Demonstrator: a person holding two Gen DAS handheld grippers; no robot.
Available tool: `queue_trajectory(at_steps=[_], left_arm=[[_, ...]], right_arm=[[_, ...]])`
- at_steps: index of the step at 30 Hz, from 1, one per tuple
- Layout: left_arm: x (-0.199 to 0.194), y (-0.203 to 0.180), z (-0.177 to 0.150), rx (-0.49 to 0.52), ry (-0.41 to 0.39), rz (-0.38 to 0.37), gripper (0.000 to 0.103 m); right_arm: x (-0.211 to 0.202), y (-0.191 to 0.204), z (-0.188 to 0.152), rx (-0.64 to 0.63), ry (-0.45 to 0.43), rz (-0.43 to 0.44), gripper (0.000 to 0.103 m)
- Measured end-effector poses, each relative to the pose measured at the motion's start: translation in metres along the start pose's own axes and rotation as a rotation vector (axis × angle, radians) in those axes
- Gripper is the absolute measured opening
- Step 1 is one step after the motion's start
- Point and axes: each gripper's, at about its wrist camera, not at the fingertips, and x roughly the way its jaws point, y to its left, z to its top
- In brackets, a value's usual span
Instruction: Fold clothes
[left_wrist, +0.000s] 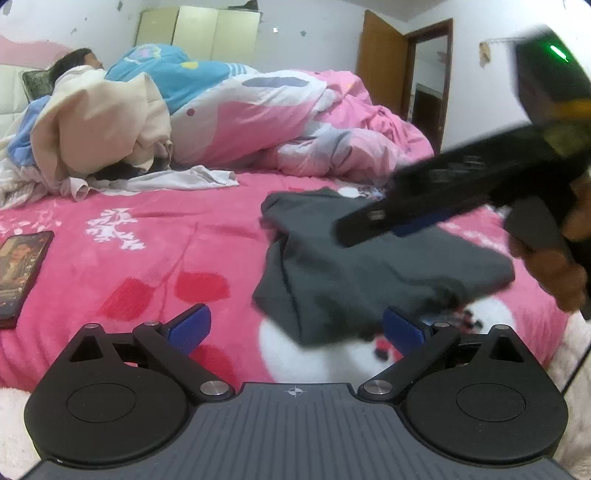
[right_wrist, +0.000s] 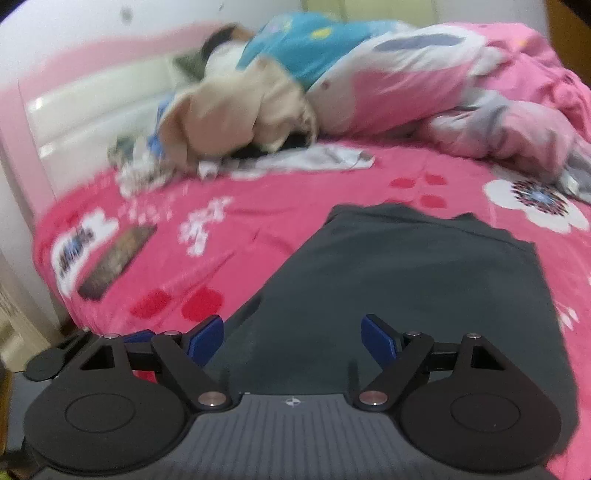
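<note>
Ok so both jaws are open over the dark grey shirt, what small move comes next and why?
Probably lower the right gripper onto the near edge of the dark grey shirt and close on it. Its jaws are open and empty right above the cloth, which lies partly folded on the pink bedspread; the left gripper is open too.

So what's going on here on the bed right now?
A person is folding a dark grey garment on a pink bedspread with two handheld grippers. Both the left gripper and right gripper are open and hold nothing. The garment lies partly folded. A phone lies to the left, and someone is lying under quilts behind.
</note>
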Motion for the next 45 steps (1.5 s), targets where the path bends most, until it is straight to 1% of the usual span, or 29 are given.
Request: queue_trajectory(at_steps=[1, 3, 7, 9, 11, 13, 15, 17, 18, 19, 20, 21, 22, 24, 26, 27, 28, 29, 31, 33, 36, 39, 41, 42, 44, 45], left_arm=[[0.001, 0.002, -0.002, 0.003, 0.004, -0.001, 0.1], [0.002, 0.008, -0.005, -0.025, 0.009, -0.015, 0.1], [0.001, 0.021, -0.006, -0.073, -0.001, -0.046, 0.1], [0.002, 0.027, -0.007, -0.09, -0.007, -0.055, 0.1], [0.002, 0.031, -0.008, -0.106, -0.008, -0.062, 0.1], [0.003, 0.033, -0.008, -0.112, -0.012, -0.071, 0.099], [0.002, 0.033, -0.008, -0.11, -0.017, -0.078, 0.099], [0.003, 0.034, -0.008, -0.102, -0.018, -0.087, 0.099], [0.004, 0.035, -0.007, -0.1, -0.019, -0.09, 0.098], [0.004, 0.036, -0.006, -0.103, -0.019, -0.096, 0.097], [0.004, 0.039, -0.005, -0.116, -0.018, -0.102, 0.096], [0.004, 0.041, -0.004, -0.131, -0.018, -0.109, 0.095], [0.005, 0.045, -0.003, -0.155, -0.017, -0.118, 0.092], [0.008, 0.056, 0.001, -0.231, -0.008, -0.132, 0.082], [0.013, 0.069, 0.006, -0.32, 0.007, -0.144, 0.065], [0.018, 0.076, 0.007, -0.36, 0.022, -0.151, 0.06], [0.022, 0.08, 0.009, -0.38, 0.039, -0.154, 0.05], [0.027, 0.084, 0.011, -0.399, 0.057, -0.156, 0.044], [0.034, 0.085, 0.016, -0.378, 0.088, -0.158, 0.036], [0.04, 0.084, 0.02, -0.351, 0.133, -0.176, 0.036], [0.047, 0.083, 0.024, -0.336, 0.185, -0.19, 0.036], [0.051, 0.079, 0.026, -0.314, 0.198, -0.193, 0.033], [0.053, 0.077, 0.028, -0.298, 0.205, -0.194, 0.022], [0.054, 0.076, 0.029, -0.291, 0.209, -0.195, 0.019], [0.057, 0.073, 0.03, -0.276, 0.217, -0.196, 0.009], [0.058, 0.072, 0.031, -0.268, 0.221, -0.197, 0.007]], right_arm=[[0.009, 0.007, 0.003, -0.021, 0.022, -0.018, 0.084], [0.021, 0.017, 0.005, -0.051, 0.052, -0.054, 0.084], [0.044, 0.029, 0.013, -0.103, 0.09, -0.116, 0.084], [0.054, 0.032, 0.017, -0.126, 0.11, -0.141, 0.08], [0.063, 0.036, 0.019, -0.152, 0.132, -0.173, 0.072], [0.069, 0.037, 0.021, -0.166, 0.151, -0.199, 0.07], [0.074, 0.037, 0.022, -0.169, 0.173, -0.217, 0.062], [0.078, 0.035, 0.023, -0.177, 0.188, -0.24, 0.041], [0.078, 0.033, 0.023, -0.178, 0.19, -0.248, 0.035], [0.078, 0.032, 0.023, -0.177, 0.192, -0.254, 0.025], [0.076, 0.029, 0.024, -0.162, 0.185, -0.25, 0.02], [0.072, 0.026, 0.024, -0.144, 0.176, -0.244, 0.018], [0.069, 0.023, 0.025, -0.13, 0.169, -0.235, 0.016], [0.064, 0.018, 0.025, -0.103, 0.154, -0.219, 0.014], [0.059, 0.014, 0.025, -0.078, 0.138, -0.204, 0.014], [0.057, 0.013, 0.025, -0.068, 0.13, -0.196, 0.014], [0.055, 0.011, 0.024, -0.059, 0.122, -0.188, 0.014], [0.053, 0.01, 0.024, -0.052, 0.115, -0.182, 0.013], [0.051, 0.008, 0.023, -0.044, 0.102, -0.169, 0.013], [0.048, 0.005, 0.021, -0.033, 0.092, -0.156, 0.013], [0.046, 0.002, 0.02, -0.013, 0.077, -0.134, 0.013], [0.045, -0.001, 0.019, 0.002, 0.063, -0.115, 0.012], [0.044, -0.003, 0.017, 0.012, 0.055, -0.105, 0.012], [0.043, -0.004, 0.017, 0.018, 0.051, -0.1, 0.012], [0.042, -0.005, 0.016, 0.028, 0.043, -0.089, 0.012], [0.042, -0.006, 0.015, 0.033, 0.039, -0.084, 0.012]])
